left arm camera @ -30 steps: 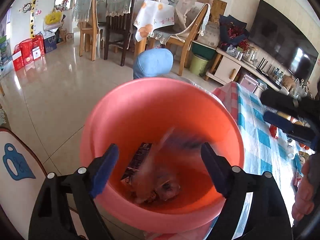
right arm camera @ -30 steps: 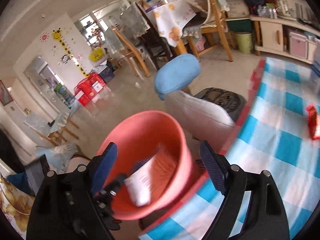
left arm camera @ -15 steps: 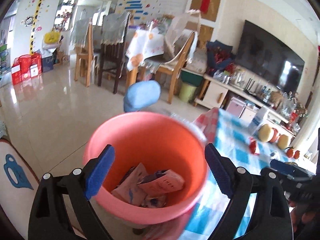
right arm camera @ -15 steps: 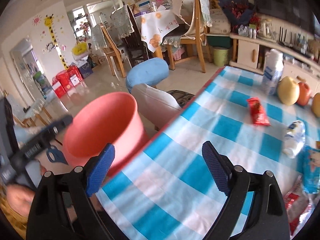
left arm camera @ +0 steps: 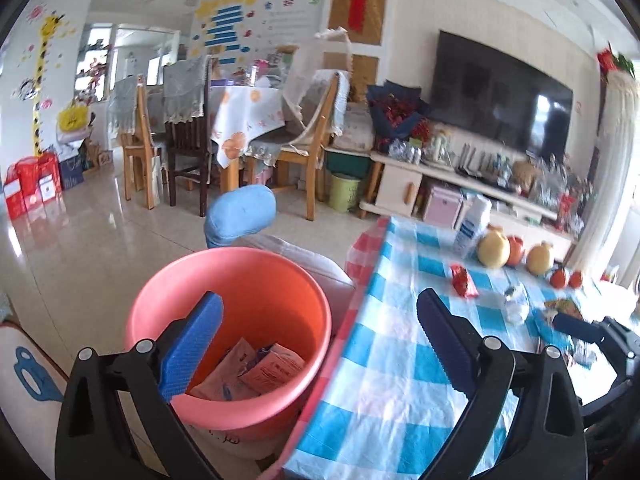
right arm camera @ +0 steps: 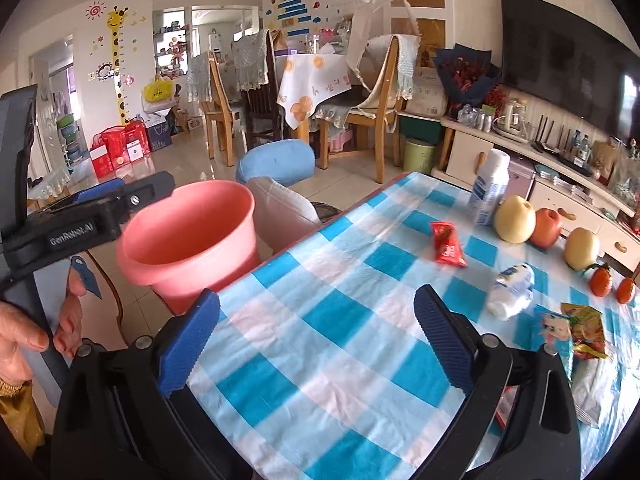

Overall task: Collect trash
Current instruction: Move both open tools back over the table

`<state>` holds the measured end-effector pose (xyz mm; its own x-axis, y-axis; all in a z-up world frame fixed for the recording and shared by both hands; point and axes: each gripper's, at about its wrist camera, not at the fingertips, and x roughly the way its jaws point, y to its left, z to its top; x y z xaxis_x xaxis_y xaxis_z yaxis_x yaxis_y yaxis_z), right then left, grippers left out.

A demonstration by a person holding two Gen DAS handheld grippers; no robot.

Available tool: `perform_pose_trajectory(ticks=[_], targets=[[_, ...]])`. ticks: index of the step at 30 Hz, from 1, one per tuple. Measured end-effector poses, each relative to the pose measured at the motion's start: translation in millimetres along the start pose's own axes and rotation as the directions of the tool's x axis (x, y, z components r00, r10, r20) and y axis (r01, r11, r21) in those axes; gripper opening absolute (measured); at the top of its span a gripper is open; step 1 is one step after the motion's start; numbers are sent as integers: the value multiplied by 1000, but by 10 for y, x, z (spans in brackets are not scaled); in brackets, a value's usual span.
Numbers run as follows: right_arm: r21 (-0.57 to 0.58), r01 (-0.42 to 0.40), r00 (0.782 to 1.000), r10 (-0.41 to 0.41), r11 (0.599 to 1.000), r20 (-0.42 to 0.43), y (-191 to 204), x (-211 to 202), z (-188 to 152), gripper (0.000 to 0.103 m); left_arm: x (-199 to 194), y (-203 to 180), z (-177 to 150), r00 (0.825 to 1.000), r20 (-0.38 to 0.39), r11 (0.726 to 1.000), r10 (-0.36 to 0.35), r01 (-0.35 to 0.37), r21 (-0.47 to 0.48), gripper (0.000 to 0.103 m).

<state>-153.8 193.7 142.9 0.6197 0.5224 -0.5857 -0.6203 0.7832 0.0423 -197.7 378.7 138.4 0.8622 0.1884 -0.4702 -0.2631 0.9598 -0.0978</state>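
A pink bucket (left arm camera: 228, 280) stands on the floor beside the checked table (left arm camera: 400, 380); it also shows in the right wrist view (right arm camera: 188, 248). Several wrappers (left arm camera: 256, 372) lie inside it. My left gripper (left arm camera: 320, 344) is open and empty, above the bucket's near rim and the table edge. My right gripper (right arm camera: 316, 344) is open and empty over the table (right arm camera: 320, 360). On the table lie a red wrapper (right arm camera: 448, 244), a crushed white bottle (right arm camera: 512, 288) and colourful snack bags (right arm camera: 576, 328).
A white bottle (right arm camera: 490, 188), pears (right arm camera: 514, 220), an apple and small oranges (right arm camera: 600, 280) stand at the table's far side. A blue-backed chair (right arm camera: 276, 168) is behind the bucket. Dining chairs and a TV cabinet lie beyond.
A wrapper dropped into the bucket from my left gripper. Both grippers then pulled back and turned right, from the bucket toward the table; the right one now faces the trash on it.
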Motion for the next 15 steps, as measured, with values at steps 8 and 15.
perform_pose_trajectory(ticks=[8, 15], targets=[[24, 9, 999, -10, 1000, 53, -167, -243, -104, 98, 24, -351, -87, 996, -69, 996, -48, 53, 70, 96], [63, 10, 998, -13, 998, 59, -367, -329, -183, 99, 52, -580, -181, 992, -102, 992, -77, 86, 89, 96]])
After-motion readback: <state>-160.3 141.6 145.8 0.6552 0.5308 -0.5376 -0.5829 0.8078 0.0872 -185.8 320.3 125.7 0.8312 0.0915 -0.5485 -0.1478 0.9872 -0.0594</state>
